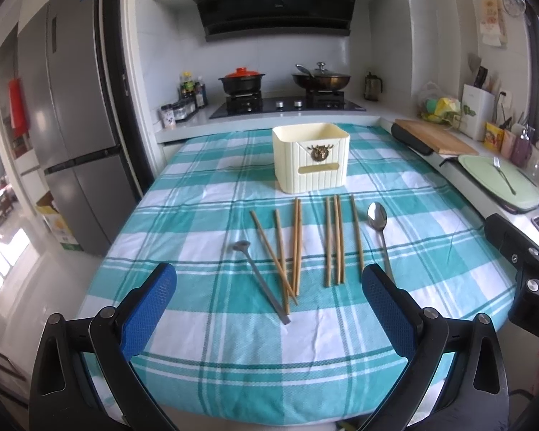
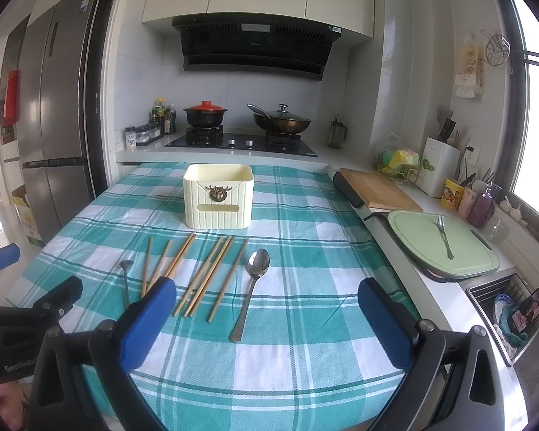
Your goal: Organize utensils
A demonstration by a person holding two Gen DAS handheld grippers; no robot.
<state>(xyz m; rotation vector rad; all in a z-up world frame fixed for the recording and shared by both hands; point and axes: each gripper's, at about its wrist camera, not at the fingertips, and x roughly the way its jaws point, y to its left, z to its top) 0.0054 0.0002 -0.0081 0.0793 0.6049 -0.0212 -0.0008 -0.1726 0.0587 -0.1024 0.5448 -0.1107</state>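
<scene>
Both claws hang over the near edge of a table covered with a teal and white checked cloth (image 1: 233,341), and both stand wide open with nothing between their blue pads. The left gripper (image 1: 269,301) faces the middle of the spread; the right gripper (image 2: 267,309) sits a little to its right.

At twelve o'clock from the left gripper, toward the far side of the cloth, stands a cream ribbed box (image 1: 311,158) with an open top and a small brass ornament on its front. The utensils lie loose on the cloth between that box and the claws. In the left wrist view, a loose group of wooden chopsticks (image 1: 287,248) lies at about eleven to twelve o'clock, some crossing each other at their near ends. Just to the right, at about one o'clock, three more chopsticks (image 1: 337,240) lie nearly parallel and apart from the first group. A small grey spoon (image 1: 258,276) lies at the left end of the row, its handle pointing toward the near edge, its handle beside the crossed sticks. A large shiny spoon (image 2: 253,287) lies at the right end, bowl toward the box.

Off the cloth, at two o'clock on the counter, a fork (image 2: 443,237) rests on a pale green board (image 2: 413,244).
</scene>
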